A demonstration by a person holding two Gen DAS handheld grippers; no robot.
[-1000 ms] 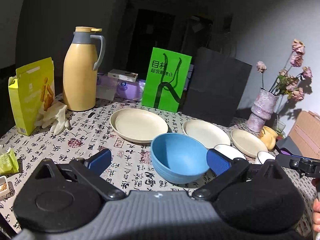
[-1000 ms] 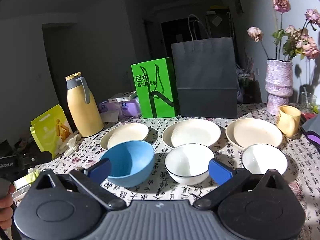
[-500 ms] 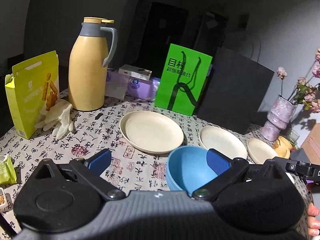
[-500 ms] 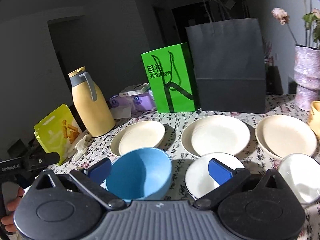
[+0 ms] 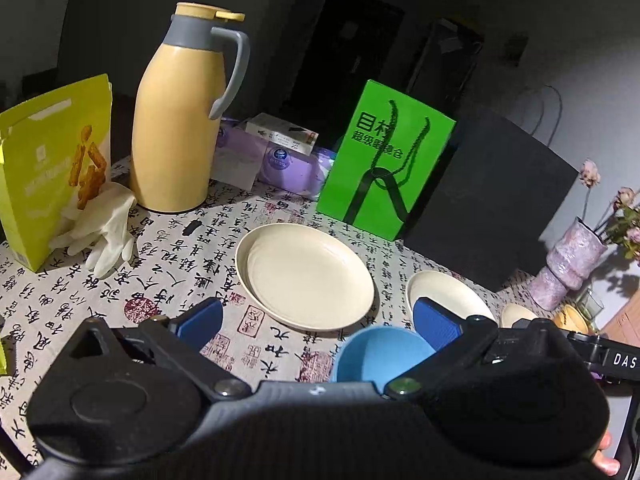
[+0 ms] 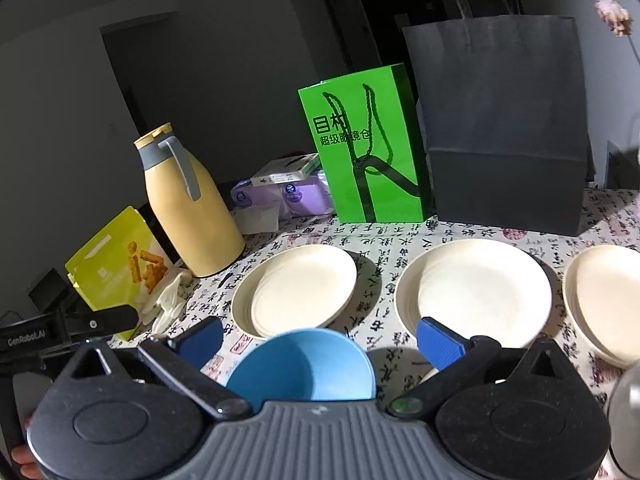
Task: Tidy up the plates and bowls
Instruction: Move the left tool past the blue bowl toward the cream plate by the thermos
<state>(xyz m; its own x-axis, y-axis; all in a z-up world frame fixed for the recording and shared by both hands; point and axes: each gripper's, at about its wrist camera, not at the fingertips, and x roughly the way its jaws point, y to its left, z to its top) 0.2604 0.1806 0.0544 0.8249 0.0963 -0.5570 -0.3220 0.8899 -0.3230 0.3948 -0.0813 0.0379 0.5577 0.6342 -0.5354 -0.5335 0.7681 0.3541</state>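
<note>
Three cream plates stand in a row on the patterned tablecloth: a left plate [image 5: 304, 276] [image 6: 296, 288], a middle plate [image 5: 444, 292] [image 6: 476, 288] and a right plate [image 6: 608, 296]. A blue bowl [image 5: 380, 356] [image 6: 304, 364] sits in front of the left plate. My left gripper [image 5: 318, 322] is open and empty, above the near rim of the left plate, with the blue bowl beside its right finger. My right gripper [image 6: 320, 340] is open and empty, hovering over the blue bowl. A white bowl [image 6: 624, 400] shows at the lower right edge, mostly hidden.
A yellow thermos [image 5: 180, 120], a green paper bag [image 5: 384, 160] and a black paper bag [image 6: 504, 128] line the back. A yellow snack box [image 5: 48, 168] and white gloves [image 5: 104, 224] lie at left. A vase with flowers [image 5: 568, 268] and a yellow cup [image 5: 572, 316] stand at right.
Both grippers have moved forward and closer to the dishes. The blue bowl now sits low and near in both views. The white bowls have slipped behind the right gripper. Both stayed open.
</note>
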